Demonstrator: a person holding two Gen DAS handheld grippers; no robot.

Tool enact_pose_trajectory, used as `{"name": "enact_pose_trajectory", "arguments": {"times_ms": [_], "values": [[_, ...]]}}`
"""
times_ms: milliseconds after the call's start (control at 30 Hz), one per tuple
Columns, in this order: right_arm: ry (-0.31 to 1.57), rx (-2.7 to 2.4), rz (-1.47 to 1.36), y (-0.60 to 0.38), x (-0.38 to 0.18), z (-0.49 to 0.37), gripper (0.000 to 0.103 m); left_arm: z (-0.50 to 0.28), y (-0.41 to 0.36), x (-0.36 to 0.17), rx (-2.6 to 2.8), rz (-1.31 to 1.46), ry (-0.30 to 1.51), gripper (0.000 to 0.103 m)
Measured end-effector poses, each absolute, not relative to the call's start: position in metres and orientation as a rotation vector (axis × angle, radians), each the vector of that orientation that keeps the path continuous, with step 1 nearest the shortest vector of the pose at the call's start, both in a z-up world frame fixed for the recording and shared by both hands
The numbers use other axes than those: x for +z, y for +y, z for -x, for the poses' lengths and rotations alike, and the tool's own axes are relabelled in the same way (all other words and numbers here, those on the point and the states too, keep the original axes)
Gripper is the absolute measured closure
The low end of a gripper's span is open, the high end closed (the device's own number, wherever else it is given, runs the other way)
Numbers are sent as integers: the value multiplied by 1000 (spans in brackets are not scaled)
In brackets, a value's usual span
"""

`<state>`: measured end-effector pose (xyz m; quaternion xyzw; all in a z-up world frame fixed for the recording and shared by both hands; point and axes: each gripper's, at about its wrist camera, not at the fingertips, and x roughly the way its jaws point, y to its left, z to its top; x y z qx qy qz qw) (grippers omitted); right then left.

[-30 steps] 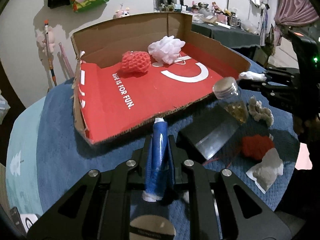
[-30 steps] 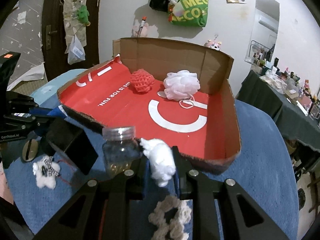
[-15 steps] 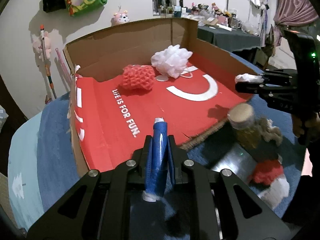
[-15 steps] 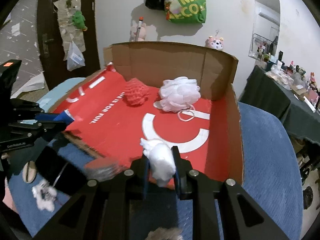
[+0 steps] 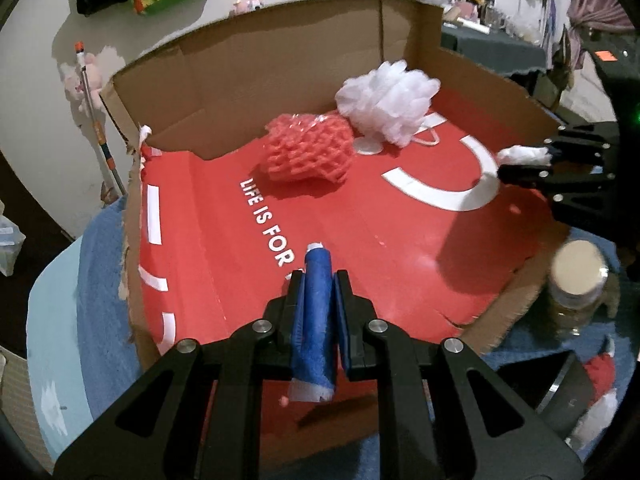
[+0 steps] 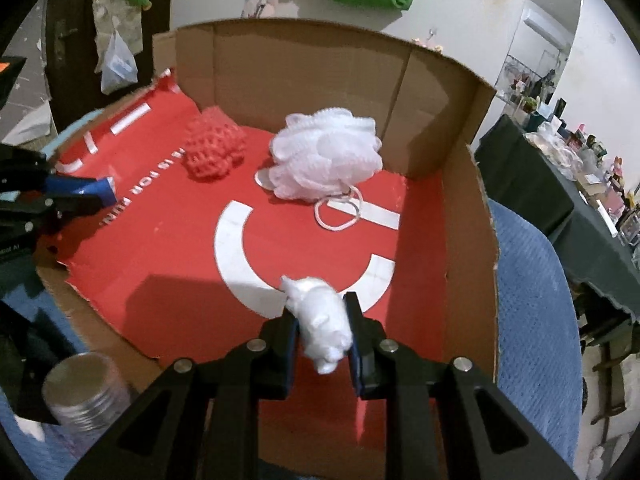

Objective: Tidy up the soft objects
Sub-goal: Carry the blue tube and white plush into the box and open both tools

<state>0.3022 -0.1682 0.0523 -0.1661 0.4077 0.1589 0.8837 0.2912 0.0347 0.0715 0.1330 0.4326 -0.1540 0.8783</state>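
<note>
An open cardboard box (image 5: 280,60) with a red printed floor (image 6: 280,264) lies on a blue cloth. A red foam net (image 5: 308,152) and a white mesh bath puff (image 5: 388,100) sit near its back wall; both also show in the right wrist view, net (image 6: 214,148), puff (image 6: 324,156). My left gripper (image 5: 318,280) is shut on a rolled blue cloth (image 5: 316,320), held over the box's front left floor. My right gripper (image 6: 322,312) is shut on a small white soft lump (image 6: 322,320), held over the box's front right floor.
A glass jar with a metal lid (image 5: 576,284) stands just outside the box's torn front edge (image 6: 92,308); it also shows in the right wrist view (image 6: 80,392). Red and white soft pieces (image 5: 600,376) and a dark flat case (image 5: 560,392) lie on the blue cloth (image 6: 532,280).
Both grippers have moved forward from outside the front edge to over the box floor, each still holding its object. The box contents have not moved.
</note>
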Motion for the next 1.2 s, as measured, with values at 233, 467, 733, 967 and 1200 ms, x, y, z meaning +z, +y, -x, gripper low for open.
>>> {"name": "enact_pose_trajectory", "arguments": {"times_ms": [233, 467, 733, 967, 1200], "values": [[872, 315, 397, -166, 42, -309, 79, -307, 36, 55, -306, -293, 949, 90], [872, 317, 408, -164, 41, -310, 77, -303, 34, 55, -323, -300, 935, 89], [877, 344, 394, -162, 41, -310, 66, -303, 34, 51, -368, -264, 947, 88], [877, 382, 366, -161, 44, -308, 54, -305, 37, 51, -406, -211, 966, 86], [872, 403, 339, -162, 48, -305, 50, -306, 41, 52, -424, -167, 973, 40]]}}
